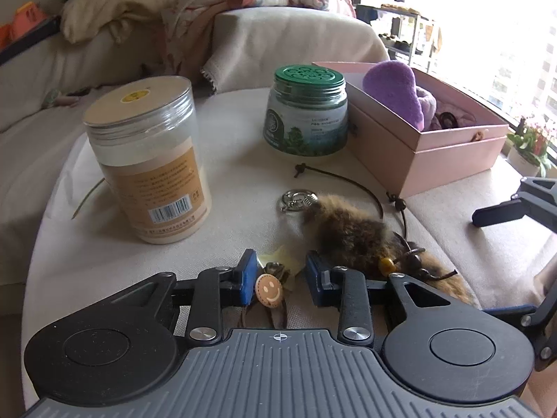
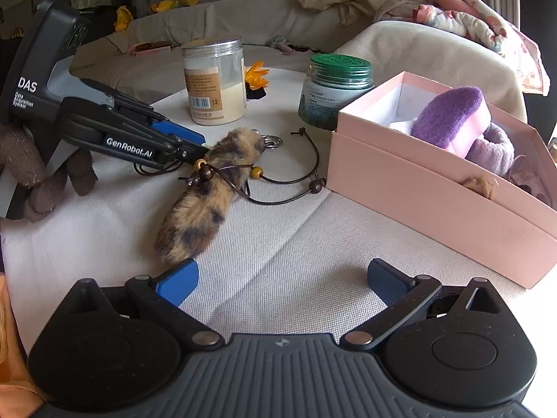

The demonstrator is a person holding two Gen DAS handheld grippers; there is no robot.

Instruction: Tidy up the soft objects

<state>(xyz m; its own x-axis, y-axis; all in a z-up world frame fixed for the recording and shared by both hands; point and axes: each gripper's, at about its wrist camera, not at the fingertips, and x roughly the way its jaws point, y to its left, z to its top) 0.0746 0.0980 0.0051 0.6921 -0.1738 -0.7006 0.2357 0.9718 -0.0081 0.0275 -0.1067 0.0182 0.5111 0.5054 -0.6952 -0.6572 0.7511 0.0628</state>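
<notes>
Fluffy brown-and-tan fur tail (image 2: 205, 188), cord and wooden beads wound round it, lies on the woven cloth table (image 2: 296, 244) beside the pink cardboard box (image 2: 435, 202). Left gripper (image 1: 278, 275): jaws part-open around a smiley charm (image 1: 268, 289), pads not pressing. Right gripper (image 2: 282, 282): wide open, empty.

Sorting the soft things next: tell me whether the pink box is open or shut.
Open. The pink box has no lid on it, and a purple plush sticks up above its rim.
</notes>
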